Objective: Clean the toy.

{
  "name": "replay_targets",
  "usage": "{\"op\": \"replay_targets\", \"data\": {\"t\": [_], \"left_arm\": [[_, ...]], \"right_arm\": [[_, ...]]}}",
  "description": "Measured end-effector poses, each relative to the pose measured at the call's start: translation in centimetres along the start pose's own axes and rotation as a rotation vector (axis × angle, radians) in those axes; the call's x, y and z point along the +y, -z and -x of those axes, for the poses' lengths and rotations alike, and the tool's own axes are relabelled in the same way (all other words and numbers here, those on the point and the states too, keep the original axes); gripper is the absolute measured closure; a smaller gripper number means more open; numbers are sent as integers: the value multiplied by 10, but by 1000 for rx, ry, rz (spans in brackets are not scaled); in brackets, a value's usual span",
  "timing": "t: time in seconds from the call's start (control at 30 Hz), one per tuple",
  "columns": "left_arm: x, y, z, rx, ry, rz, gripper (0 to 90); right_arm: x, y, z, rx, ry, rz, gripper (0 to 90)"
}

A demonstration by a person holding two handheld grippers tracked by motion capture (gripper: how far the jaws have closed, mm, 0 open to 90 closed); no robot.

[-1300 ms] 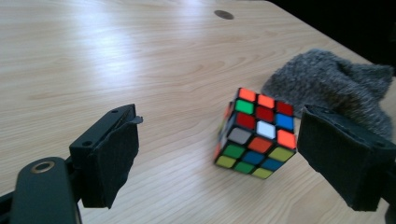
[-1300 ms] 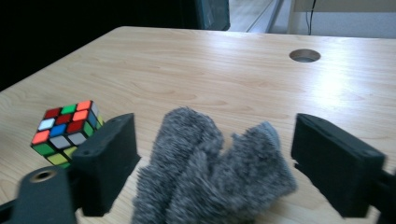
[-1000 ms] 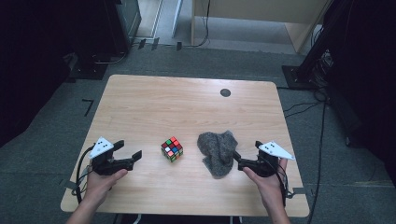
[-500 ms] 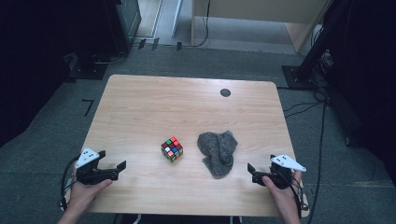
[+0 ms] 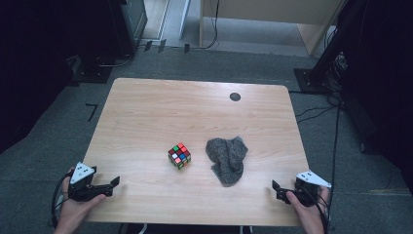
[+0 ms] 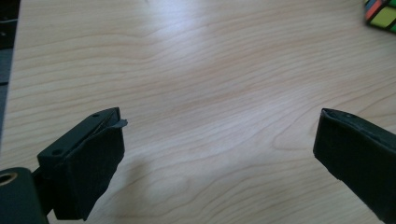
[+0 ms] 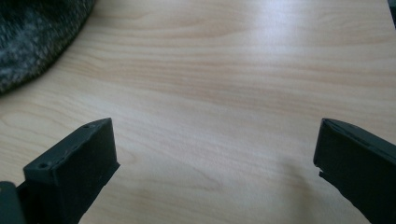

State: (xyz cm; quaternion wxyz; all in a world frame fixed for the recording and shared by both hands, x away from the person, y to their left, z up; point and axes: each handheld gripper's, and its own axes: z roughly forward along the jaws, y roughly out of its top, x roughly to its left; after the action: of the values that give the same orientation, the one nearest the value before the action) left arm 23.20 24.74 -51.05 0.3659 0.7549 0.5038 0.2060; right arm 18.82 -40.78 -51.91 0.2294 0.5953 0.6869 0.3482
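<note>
A multicoloured puzzle cube [image 5: 179, 155] sits near the middle of the wooden table [image 5: 160, 112]; its corner shows at the top right of the left gripper view [image 6: 382, 14]. To its right lies a crumpled grey cloth [image 5: 226, 158], whose edge appears at the upper left of the right gripper view [image 7: 32, 32]. My left gripper [image 5: 115, 182] is open at the table's front left corner, jaws wide apart over bare wood [image 6: 217, 149]. At the front right corner my right gripper [image 5: 275, 187] is open too, with nothing between its jaws [image 7: 215, 158].
A small dark round spot [image 5: 235, 96] sits near the table's far edge. Grey carpet surrounds the table, with dark stands and cables [image 5: 316, 112] at the right and back. A wooden cabinet [image 5: 263, 19] stands behind.
Both hands have drawn their grippers back toward the table's front corners, away from the cube and the cloth. Cube and cloth have not moved.
</note>
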Motion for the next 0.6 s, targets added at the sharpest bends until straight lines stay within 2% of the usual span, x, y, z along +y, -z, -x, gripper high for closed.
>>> {"op": "replay_targets", "data": {"t": [0.2, 0.23, 0.3, 0.33, 0.5, 0.6], "left_arm": [[-1, -2, 2, 30, -26, -37, 22], [-1, -3, 3, 29, -29, -41, 22], [-2, -5, 4, 26, -36, -54, 23], [-2, -6, 4, 27, -42, -67, 24], [-2, -10, 10, 49, -92, -92, 25], [-2, -11, 8, 26, -71, -104, 30]], "right_arm": [[-6, -4, -2, -5, 18, -44, 0], [-6, -4, -3, -18, 26, -55, 0], [-7, -3, -5, -65, 57, -41, 0], [-7, -3, -6, -68, 62, -48, 0], [-7, -5, -6, -51, 49, -69, 0], [-7, -5, -6, -51, 48, -69, 0]]}}
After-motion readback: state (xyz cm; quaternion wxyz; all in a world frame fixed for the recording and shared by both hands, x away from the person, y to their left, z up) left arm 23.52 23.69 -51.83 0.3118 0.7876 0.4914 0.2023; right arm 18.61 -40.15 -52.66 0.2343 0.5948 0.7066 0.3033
